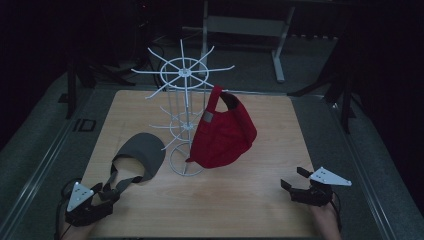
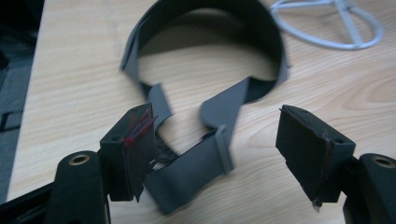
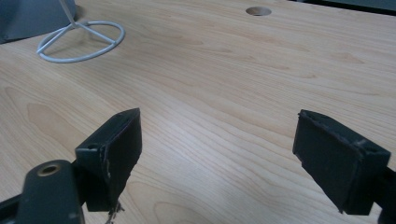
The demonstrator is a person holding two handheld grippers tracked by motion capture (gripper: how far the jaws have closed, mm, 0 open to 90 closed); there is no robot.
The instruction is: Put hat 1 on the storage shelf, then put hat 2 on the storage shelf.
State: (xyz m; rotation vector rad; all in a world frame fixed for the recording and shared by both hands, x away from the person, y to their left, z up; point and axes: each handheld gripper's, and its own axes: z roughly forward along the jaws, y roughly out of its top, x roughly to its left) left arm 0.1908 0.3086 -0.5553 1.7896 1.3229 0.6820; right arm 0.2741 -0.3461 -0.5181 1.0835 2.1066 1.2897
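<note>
Two caps were there: one grey cap (image 1: 142, 156) lay on the tabletop (image 1: 240, 200) just left of the white rack (image 1: 184, 120), and one red cap (image 1: 222, 132) hung on that rack. The left hand-held gripper (image 2: 219, 140) stood open around the grey strap without pressing it. The right hand-held gripper (image 3: 217, 154), right of the rack, was wide open and empty.

White wire rack (image 1: 182, 100): upright at bench centre, spoked top, ring base. Red cap (image 1: 222, 132): hangs on the rack's right side. Wooden bench (image 1: 240, 200): light grain, round hole (image 3: 258, 10) near one edge.
</note>
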